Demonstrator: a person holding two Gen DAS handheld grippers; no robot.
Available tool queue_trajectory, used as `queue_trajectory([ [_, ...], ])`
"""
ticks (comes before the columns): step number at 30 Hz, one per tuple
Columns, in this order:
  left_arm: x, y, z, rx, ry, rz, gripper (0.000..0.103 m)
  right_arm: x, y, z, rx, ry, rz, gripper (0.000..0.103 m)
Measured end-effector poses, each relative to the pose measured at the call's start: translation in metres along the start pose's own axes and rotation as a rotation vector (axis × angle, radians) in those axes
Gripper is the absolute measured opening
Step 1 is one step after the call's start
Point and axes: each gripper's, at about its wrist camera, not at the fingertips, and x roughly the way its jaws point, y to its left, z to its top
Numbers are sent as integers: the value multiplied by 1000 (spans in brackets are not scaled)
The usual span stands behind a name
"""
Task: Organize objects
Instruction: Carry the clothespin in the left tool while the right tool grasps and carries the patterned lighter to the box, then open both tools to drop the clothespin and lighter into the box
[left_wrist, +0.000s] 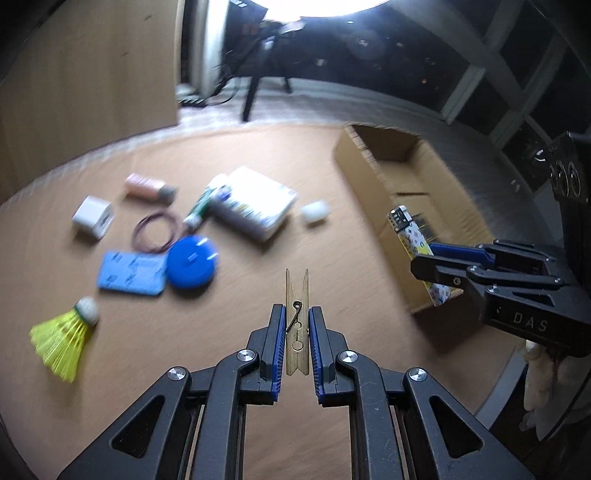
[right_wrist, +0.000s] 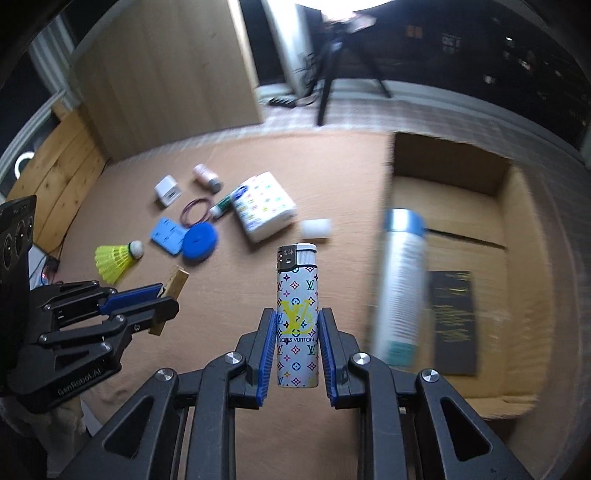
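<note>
My left gripper (left_wrist: 297, 314) is shut on a wooden clothespin (left_wrist: 297, 291), which stands upright between the blue pads above the tan tabletop. In the right wrist view the same gripper (right_wrist: 168, 297) and clothespin (right_wrist: 177, 280) show at the left. My right gripper (right_wrist: 297, 317) is shut on a white patterned lighter (right_wrist: 297, 295), held upright with its cap away from me. From the left wrist view the right gripper (left_wrist: 421, 258) holds the lighter (left_wrist: 406, 229) beside the near wall of an open cardboard box (left_wrist: 369, 177).
The box (right_wrist: 517, 221) holds a white can with a blue cap (right_wrist: 402, 288) and a dark flat card (right_wrist: 454, 321). On the table lie a yellow shuttlecock (left_wrist: 64, 339), a blue case (left_wrist: 131, 273), a blue round disc (left_wrist: 192, 264), a tissue pack (left_wrist: 255, 203), a white charger (left_wrist: 92, 218) and a white cap (left_wrist: 314, 212).
</note>
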Motion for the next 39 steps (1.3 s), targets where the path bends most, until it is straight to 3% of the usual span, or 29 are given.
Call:
queue_trajectory([
  [8, 17, -62, 34, 55, -18, -69, 13, -29, -71, -7, 98, -39, -66, 21],
  [15, 44, -108, 54, 85, -4, -112, 13, -33, -111, -13, 152, -44, -93, 21],
  [26, 82, -153, 64, 122, 40, -112, 13, -27, -140, -23, 192, -23, -100, 21],
  [39, 83, -164, 64, 172, 32, -74, 13, -31, -144, -25, 203, -26, -93, 21],
])
